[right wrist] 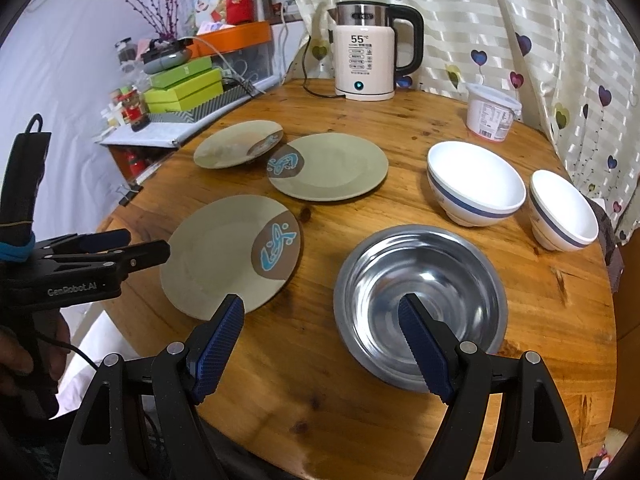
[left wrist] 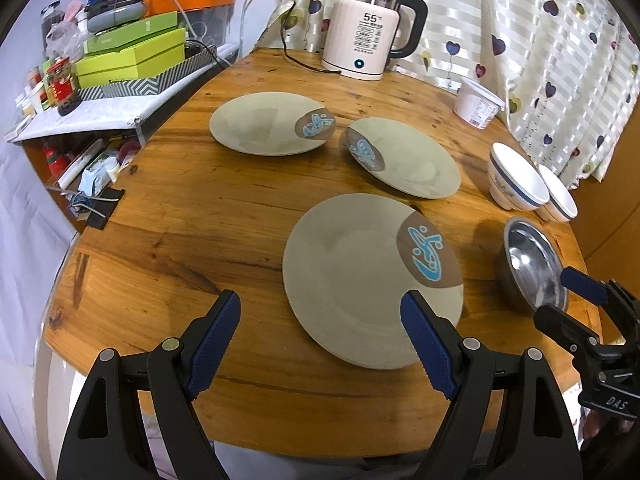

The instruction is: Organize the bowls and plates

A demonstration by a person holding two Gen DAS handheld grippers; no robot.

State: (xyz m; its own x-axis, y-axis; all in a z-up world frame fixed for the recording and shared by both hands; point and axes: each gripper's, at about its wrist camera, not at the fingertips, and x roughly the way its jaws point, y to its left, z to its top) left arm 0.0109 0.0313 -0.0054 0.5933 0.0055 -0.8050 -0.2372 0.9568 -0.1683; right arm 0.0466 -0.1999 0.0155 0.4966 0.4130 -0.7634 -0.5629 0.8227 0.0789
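Here | right wrist: steel bowl [right wrist: 420, 304] whole | left wrist: clipped

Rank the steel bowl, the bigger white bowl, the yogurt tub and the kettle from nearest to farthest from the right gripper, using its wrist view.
1. Steel bowl, directly ahead.
2. Bigger white bowl, beyond it.
3. Yogurt tub, right rear.
4. Kettle, table's far edge.

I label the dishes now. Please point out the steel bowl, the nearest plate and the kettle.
steel bowl [right wrist: 420, 304]: right wrist view, inner bottom.
nearest plate [left wrist: 360, 280]: left wrist view, flat centre.
kettle [right wrist: 366, 62]: right wrist view, white body.
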